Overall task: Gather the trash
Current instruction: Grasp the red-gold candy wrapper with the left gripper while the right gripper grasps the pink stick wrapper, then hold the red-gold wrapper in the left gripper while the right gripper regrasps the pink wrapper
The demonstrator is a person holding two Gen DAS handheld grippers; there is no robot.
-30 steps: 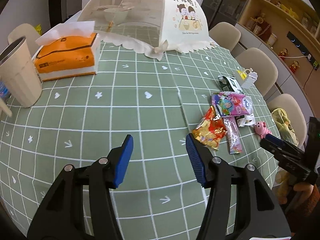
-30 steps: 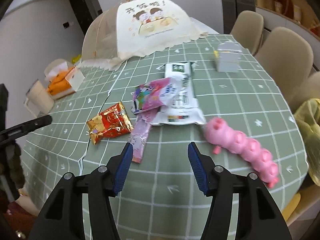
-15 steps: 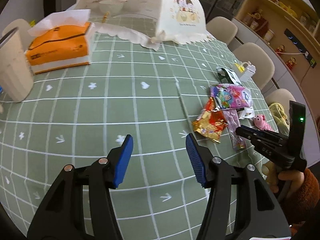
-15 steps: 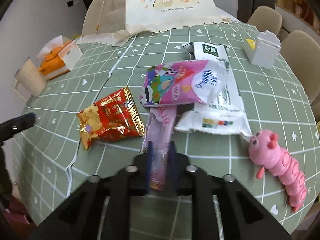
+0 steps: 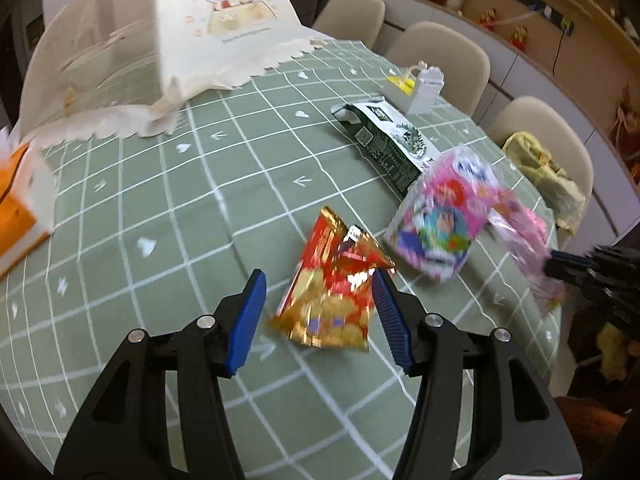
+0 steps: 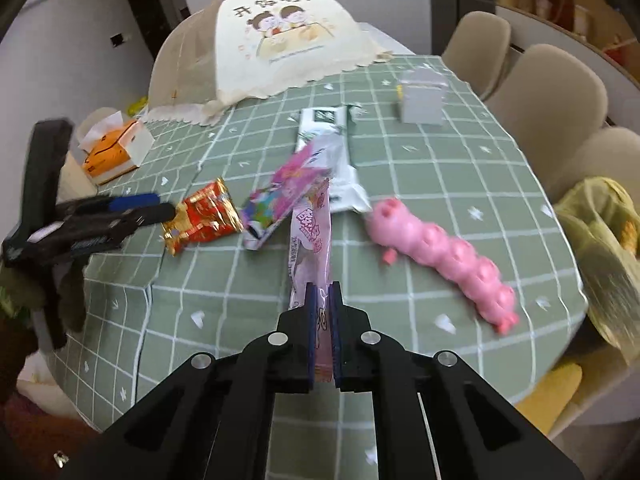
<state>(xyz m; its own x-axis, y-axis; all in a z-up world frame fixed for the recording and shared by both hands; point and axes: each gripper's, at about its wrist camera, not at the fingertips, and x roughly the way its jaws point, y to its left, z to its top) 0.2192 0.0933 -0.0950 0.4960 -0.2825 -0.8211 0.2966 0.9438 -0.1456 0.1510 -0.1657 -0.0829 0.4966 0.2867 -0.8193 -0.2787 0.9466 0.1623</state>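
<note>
On my left I see the tissue box (image 6: 116, 151) at the far edge of the worktop (image 6: 440, 208), and behind it the mesh food cover (image 6: 280, 44) with its cartoon panel. My left gripper (image 5: 318, 316) hangs over the green checked cloth with its jaws about half open, and the red and gold snack wrapper (image 5: 332, 284) lies on the cloth between its blue pads (image 5: 246, 320). The right pad looks to be touching the wrapper's edge, the left pad stands clear of it, so nothing is gripped there.

Next to the right comes the pink cartoon packet (image 5: 444, 220), its one side lifted off the cloth, and behind it the green and white pouch (image 5: 384, 136) lying flat. A small white box (image 6: 422, 98) stands further back near the chairs.

My right gripper (image 6: 323, 300) has just been closing, and its jaws now pinch the near end of the long pink wrapper (image 6: 310, 236). The far end of that wrapper reaches under the cartoon packet. Just right of it the pink caterpillar toy (image 6: 444, 256) lies on the cloth, apart from the wrapper. A yellow-green bag (image 6: 600, 240) sits on a chair beyond the worktop's right edge.
</note>
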